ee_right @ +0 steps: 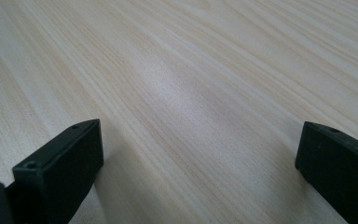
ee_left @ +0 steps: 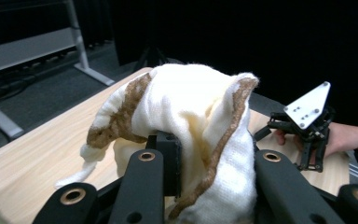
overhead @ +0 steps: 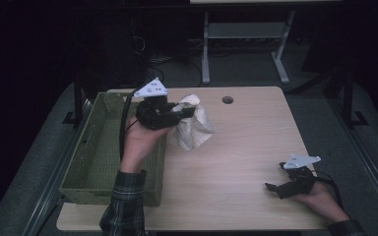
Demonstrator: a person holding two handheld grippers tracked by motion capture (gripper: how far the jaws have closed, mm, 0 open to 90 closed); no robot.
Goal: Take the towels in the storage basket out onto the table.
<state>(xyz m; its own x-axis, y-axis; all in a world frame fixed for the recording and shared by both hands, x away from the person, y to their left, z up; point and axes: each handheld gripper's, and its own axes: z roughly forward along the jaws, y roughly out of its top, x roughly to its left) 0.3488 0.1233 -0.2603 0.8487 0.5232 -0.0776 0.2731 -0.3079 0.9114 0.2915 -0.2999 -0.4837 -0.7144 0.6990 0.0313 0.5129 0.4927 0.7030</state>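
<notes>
The left gripper (ee_left: 205, 172) is clamped on a cream knitted cloth with brown trim (ee_left: 191, 121), which bunches up over its black jaws above the light wooden table (ee_left: 37, 154). Farther off, near the table's edge, a hand holds the right gripper (ee_left: 307, 130).

Soft cream cloth (overhead: 193, 129) w/ brown trim, pale matt wood-grain table (overhead: 246, 147), green woven basket (overhead: 98, 147), matt black jaws
</notes>
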